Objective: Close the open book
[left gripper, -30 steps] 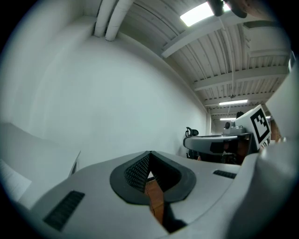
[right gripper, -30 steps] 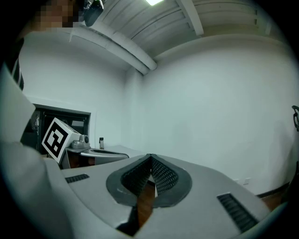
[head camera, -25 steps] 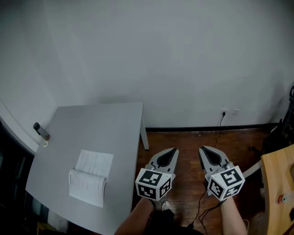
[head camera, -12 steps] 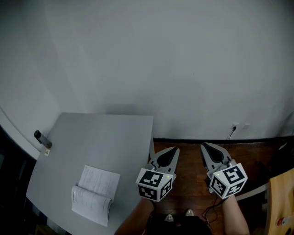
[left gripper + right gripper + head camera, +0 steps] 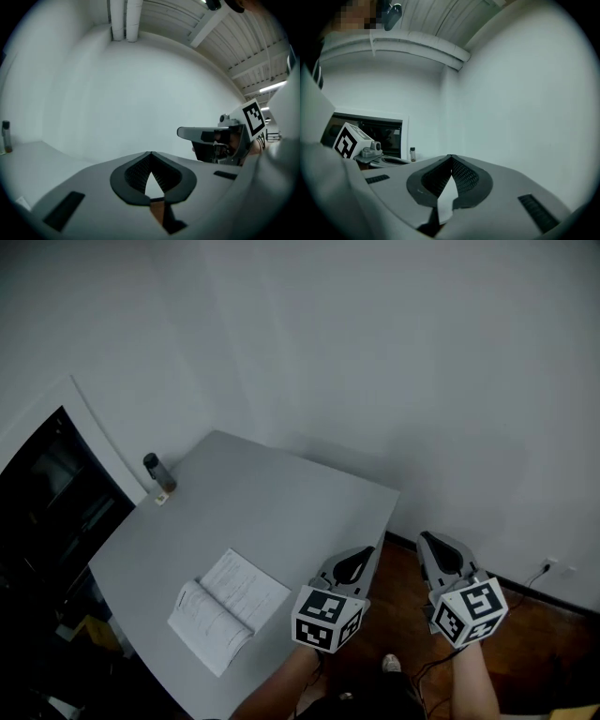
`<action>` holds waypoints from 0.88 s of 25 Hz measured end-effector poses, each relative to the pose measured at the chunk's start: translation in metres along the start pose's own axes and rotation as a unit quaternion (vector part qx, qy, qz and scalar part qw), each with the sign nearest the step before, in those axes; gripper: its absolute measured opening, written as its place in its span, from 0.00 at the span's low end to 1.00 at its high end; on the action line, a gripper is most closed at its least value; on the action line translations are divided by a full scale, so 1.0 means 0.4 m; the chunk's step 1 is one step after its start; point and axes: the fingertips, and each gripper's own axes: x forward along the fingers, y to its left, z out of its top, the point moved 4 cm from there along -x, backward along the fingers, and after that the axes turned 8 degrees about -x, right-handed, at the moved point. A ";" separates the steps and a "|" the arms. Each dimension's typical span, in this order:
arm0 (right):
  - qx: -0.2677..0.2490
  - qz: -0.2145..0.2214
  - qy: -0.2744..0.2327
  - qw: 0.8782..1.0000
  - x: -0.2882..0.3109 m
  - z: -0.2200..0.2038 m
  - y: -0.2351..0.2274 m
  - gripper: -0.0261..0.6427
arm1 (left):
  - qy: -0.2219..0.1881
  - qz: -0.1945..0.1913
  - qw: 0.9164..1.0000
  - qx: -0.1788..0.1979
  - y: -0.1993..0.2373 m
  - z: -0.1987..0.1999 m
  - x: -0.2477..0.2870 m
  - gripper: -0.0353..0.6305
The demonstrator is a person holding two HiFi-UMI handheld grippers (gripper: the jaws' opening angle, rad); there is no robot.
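An open book (image 5: 230,609) with white printed pages lies on the grey table (image 5: 272,512), near its front edge. My left gripper (image 5: 366,555) hovers just off the table's right front corner, to the right of the book, jaws shut with nothing between them. My right gripper (image 5: 432,542) is further right over the wooden floor, also shut and empty. In the left gripper view the gripper (image 5: 150,153) points at the white wall with the table (image 5: 28,164) at the left. The right gripper view shows that gripper (image 5: 451,157) aimed at the wall corner.
A small dark bottle (image 5: 156,472) stands at the table's far left edge, seen too as a bottle (image 5: 412,154) in the right gripper view. A dark window opening (image 5: 47,512) is left of the table. A wall socket (image 5: 546,568) sits low at the right.
The head view has swung left: table and book now sit nearer the centre and look rotated. Both grippers stay shut, held in the same pose relative to the camera.
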 end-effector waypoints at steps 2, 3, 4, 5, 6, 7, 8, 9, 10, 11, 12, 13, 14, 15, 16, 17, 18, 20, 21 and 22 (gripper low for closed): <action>0.006 0.042 -0.003 0.999 0.063 -0.016 0.002 0.04 | -0.001 0.037 0.999 -0.002 0.041 -0.003 -0.001 0.06; 0.008 0.063 -0.003 0.998 0.093 -0.023 0.006 0.04 | -0.003 0.056 0.998 -0.004 0.059 -0.004 -0.003 0.06; 0.008 0.085 -0.003 0.996 0.122 -0.028 0.011 0.04 | -0.005 0.076 0.997 -0.006 0.076 -0.003 -0.006 0.06; 0.007 0.108 -0.003 0.994 0.152 -0.031 0.019 0.04 | -0.008 0.097 0.995 -0.009 0.093 -0.001 -0.011 0.06; 0.005 0.131 -0.004 0.991 0.180 -0.034 0.030 0.04 | -0.011 0.119 0.993 -0.012 0.109 0.000 -0.017 0.06; 0.004 0.156 -0.005 0.988 0.206 -0.037 0.043 0.04 | -0.015 0.143 0.990 -0.016 0.123 -0.001 -0.028 0.06; 0.004 0.180 -0.006 0.984 0.229 -0.041 0.058 0.04 | -0.019 0.167 0.986 -0.020 0.137 -0.004 -0.041 0.06; 0.004 0.205 -0.006 0.979 0.248 -0.047 0.076 0.04 | -0.023 0.192 0.981 -0.024 0.149 -0.009 -0.056 0.06; 0.002 0.230 -0.007 0.973 0.265 -0.051 0.094 0.04 | -0.027 0.216 0.976 -0.030 0.159 -0.016 -0.072 0.06; -0.001 0.254 -0.007 0.967 0.277 -0.054 0.115 0.04 | -0.031 0.238 0.970 -0.036 0.167 -0.022 -0.090 0.06; -0.003 0.278 -0.007 0.961 0.286 -0.056 0.136 0.04 | -0.033 0.259 0.964 -0.042 0.172 -0.028 -0.108 0.06; -0.005 0.301 -0.006 0.954 0.292 -0.057 0.158 0.04 | -0.036 0.279 0.958 -0.047 0.174 -0.033 -0.126 0.06; -0.008 0.324 -0.007 0.946 0.296 -0.057 0.180 0.05 | -0.038 0.297 0.953 -0.051 0.174 -0.037 -0.145 0.06; -0.012 0.346 -0.009 0.938 0.300 -0.057 0.202 0.04 | -0.041 0.315 0.947 -0.055 0.172 -0.041 -0.164 0.06; -0.018 0.369 -0.011 0.929 0.304 -0.056 0.226 0.04 | -0.044 0.333 0.940 -0.059 0.170 -0.046 -0.185 0.06; -0.022 0.390 -0.013 0.921 0.306 -0.055 0.250 0.04 | -0.046 0.350 0.933 -0.064 0.168 -0.052 -0.208 0.06; -0.024 0.408 -0.015 0.912 0.308 -0.055 0.274 0.04 | -0.048 0.368 0.926 -0.068 0.167 -0.059 -0.231 0.06; -0.020 0.438 -0.015 0.899 0.310 -0.060 0.323 0.04 | -0.048 0.402 0.911 -0.077 0.166 -0.079 -0.282 0.06; -0.017 0.451 -0.013 0.892 0.309 -0.064 0.349 0.04 | -0.047 0.418 0.903 -0.082 0.167 -0.092 -0.310 0.06; -0.015 0.464 -0.012 0.886 0.307 -0.069 0.378 0.04 | -0.047 0.434 0.895 -0.087 0.167 -0.105 -0.340 0.06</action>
